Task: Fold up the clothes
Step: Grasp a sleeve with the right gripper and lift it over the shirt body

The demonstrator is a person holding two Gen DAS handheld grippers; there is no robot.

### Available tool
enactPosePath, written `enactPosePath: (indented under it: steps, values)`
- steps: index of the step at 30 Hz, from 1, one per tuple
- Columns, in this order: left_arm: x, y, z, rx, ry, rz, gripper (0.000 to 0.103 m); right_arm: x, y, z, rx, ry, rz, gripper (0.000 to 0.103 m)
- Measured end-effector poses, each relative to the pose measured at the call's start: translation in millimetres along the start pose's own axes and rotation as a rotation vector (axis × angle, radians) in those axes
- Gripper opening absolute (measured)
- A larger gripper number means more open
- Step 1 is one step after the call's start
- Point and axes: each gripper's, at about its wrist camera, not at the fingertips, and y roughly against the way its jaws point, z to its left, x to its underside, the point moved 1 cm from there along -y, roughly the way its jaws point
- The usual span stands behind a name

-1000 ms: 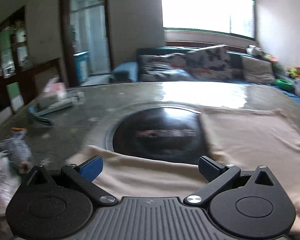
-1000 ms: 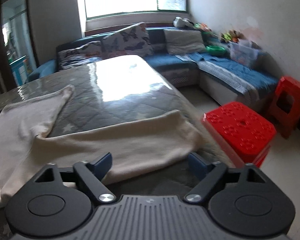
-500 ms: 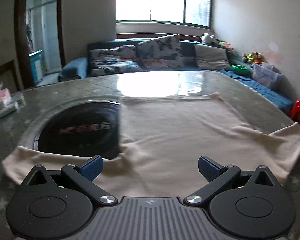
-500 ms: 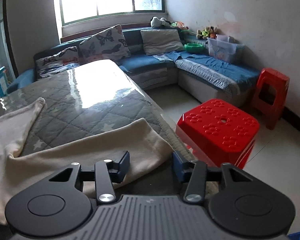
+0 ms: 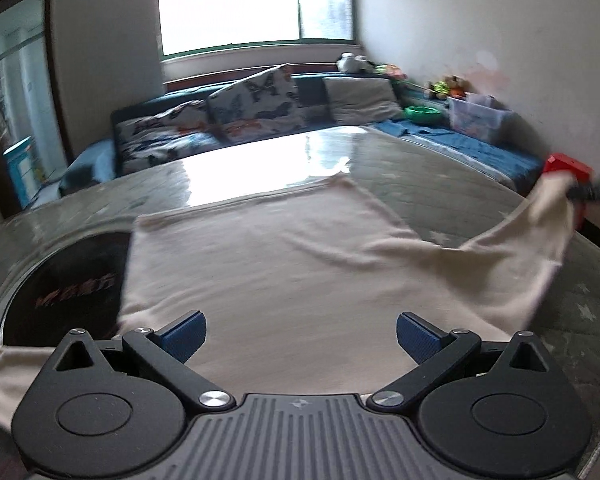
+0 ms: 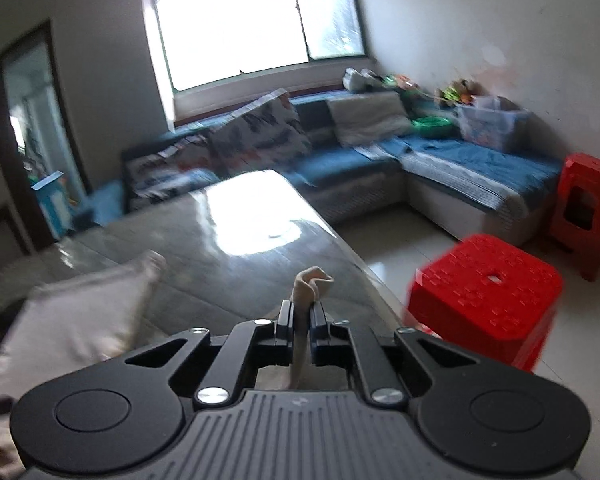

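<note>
Jaws of right gripper [image 6: 301, 314] clamped on beige garment [image 5: 284, 264]; left gripper [image 5: 300, 334] jaws wide apart above it.

Left wrist view: mounted behind the left gripper [image 5: 301, 336], low over the near edge of the table [image 5: 452, 196], facing across it toward the window [image 5: 256, 4] and sofa [image 5: 384, 96]. The cloth [image 5: 284, 264] lies immediately ahead, filling the foreground.

Right wrist view: mounted behind the right gripper [image 6: 301, 316], raised above the table's [image 6: 236, 264] right near corner, facing the same window [image 6: 256, 24] and sofa [image 6: 380, 120], angled more toward the floor and red stool [image 6: 488, 292].

Shared ground: table, cloth [image 6: 72, 320], sofa, window, right wall.
</note>
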Motion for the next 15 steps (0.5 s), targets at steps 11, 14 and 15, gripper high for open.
enactPosePath:
  steps: [11,14,15]
  values:
    - [13.8,-18.6,-40.2,0.039,-0.138,0.028,0.103,-56.6,55.6,75.3,-0.297,0.096,-0.093,0.006]
    - [13.9,-11.7,-33.4,0.033,-0.124,0.012,0.103,-67.4,62.7,107.2,-0.391,0.144,-0.09,0.006]
    - [13.4,-8.3,-28.2,0.035,-0.112,0.007,0.103,-68.9,63.3,116.3,-0.415,0.158,-0.087,0.006]
